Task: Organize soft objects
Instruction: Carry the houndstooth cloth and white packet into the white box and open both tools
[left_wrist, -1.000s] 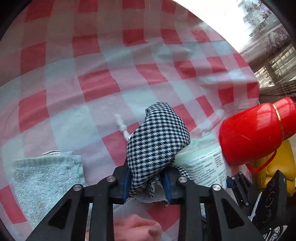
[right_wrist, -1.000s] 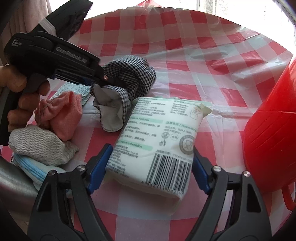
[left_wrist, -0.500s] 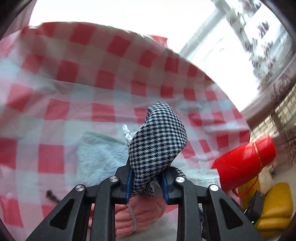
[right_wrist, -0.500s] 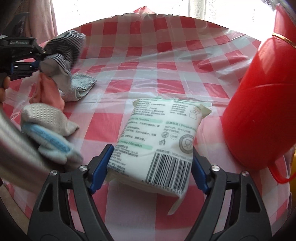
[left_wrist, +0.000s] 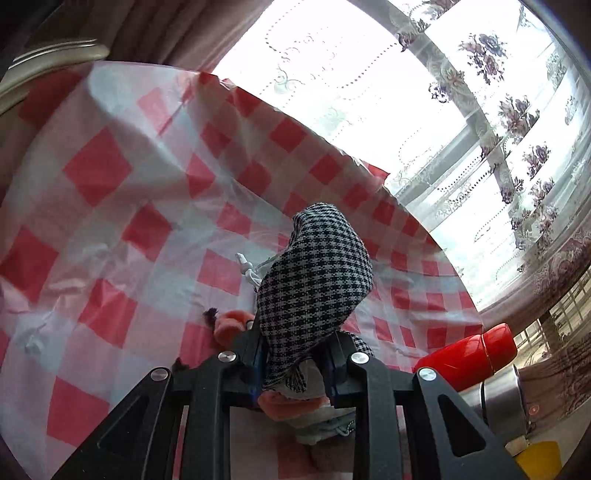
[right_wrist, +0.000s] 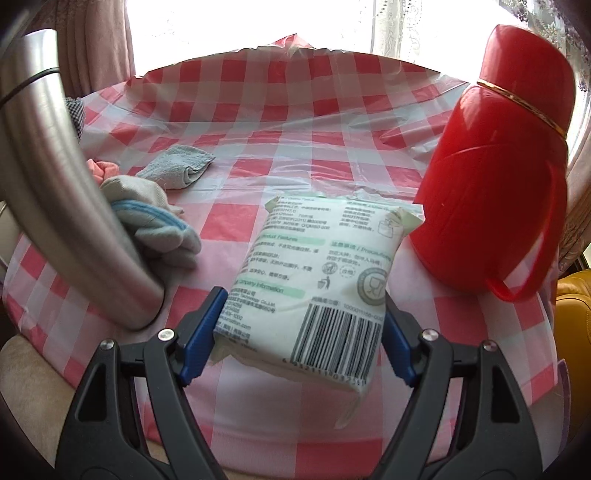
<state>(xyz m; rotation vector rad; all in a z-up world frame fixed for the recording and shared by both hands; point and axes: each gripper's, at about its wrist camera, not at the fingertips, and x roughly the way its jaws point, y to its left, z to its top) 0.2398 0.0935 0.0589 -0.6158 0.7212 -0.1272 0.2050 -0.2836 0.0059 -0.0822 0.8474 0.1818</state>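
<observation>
My left gripper (left_wrist: 295, 354) is shut on a black-and-white houndstooth cloth (left_wrist: 314, 280), which bulges up and forward out of the jaws above the checked tablecloth (left_wrist: 110, 221). A pink cloth (left_wrist: 229, 325) lies just below and left of the fingers. My right gripper (right_wrist: 301, 317) is shut on a white-and-green tissue pack (right_wrist: 317, 266), its blue pads pressed on the pack's two sides and its barcode end toward me. On the table to the left lie a light blue towel (right_wrist: 177, 166), a pink cloth (right_wrist: 101, 168) and a grey, blue-edged cloth pile (right_wrist: 155, 225).
A red thermos jug (right_wrist: 495, 184) stands right of the pack, close to it. A shiny steel cylinder (right_wrist: 74, 192) crosses the left foreground of the right wrist view and hides part of the cloth pile. A yellow seat (right_wrist: 572, 306) is at the right, and a curtained window lies behind the table.
My left gripper swung up and away to the left with the houndstooth cloth, leaving the pack. The right gripper drew back with the pack, and the steel cylinder came into its view.
</observation>
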